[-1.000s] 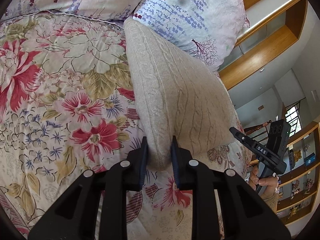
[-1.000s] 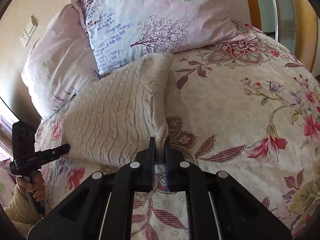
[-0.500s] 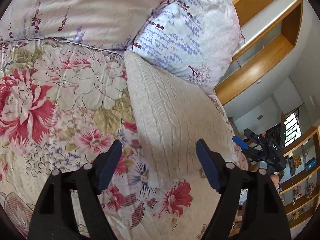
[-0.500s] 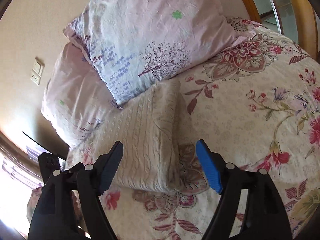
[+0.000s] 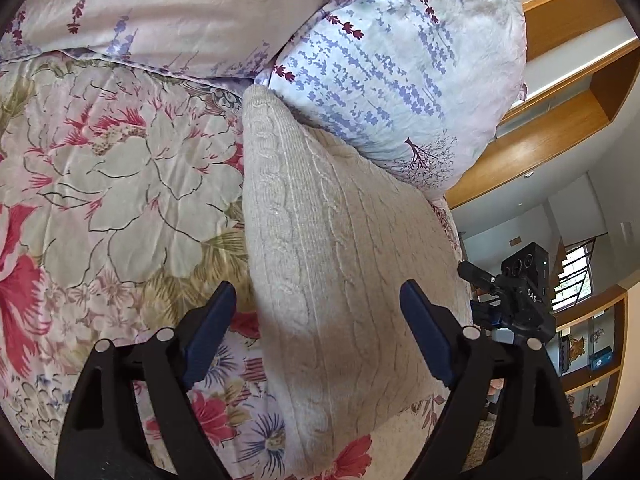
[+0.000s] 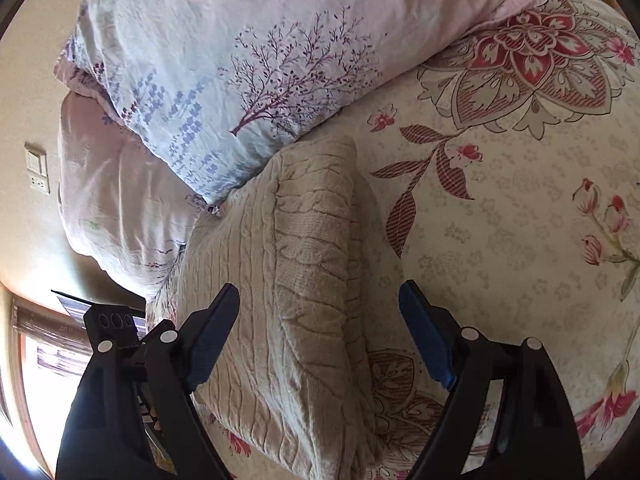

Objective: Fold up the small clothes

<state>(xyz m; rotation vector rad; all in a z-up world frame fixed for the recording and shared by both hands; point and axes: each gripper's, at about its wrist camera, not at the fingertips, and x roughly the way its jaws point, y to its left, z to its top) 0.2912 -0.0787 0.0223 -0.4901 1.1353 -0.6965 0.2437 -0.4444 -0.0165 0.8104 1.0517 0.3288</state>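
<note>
A cream cable-knit sweater [image 5: 340,248] lies folded on the floral quilt [image 5: 120,184], its far end against a pillow. My left gripper [image 5: 318,290] hovers over its near left part, jaws wide and still opening, pads clear of the knit. In the right wrist view the same sweater [image 6: 312,220] shows a folded band along its right side. My right gripper [image 6: 320,288] hangs over that band, jaws also opening, nothing pinched. Each gripper shows in the other's view: the right one [image 5: 480,288] beyond the sweater's right edge, the left one [image 6: 120,332] at the lower left.
Two lilac-printed pillows [image 6: 260,48] lean at the head of the bed, with the nearer one [image 5: 400,72] touching the sweater. A wooden headboard ledge [image 5: 540,140] and shelves [image 5: 592,360] stand to the right. A wall switch [image 6: 38,168] sits on the beige wall. Quilt [image 6: 500,220] spreads right.
Both grippers were shut on the sweater's near edge; both have let go, opened wide and drawn back. The sweater now lies flat on the quilt.
</note>
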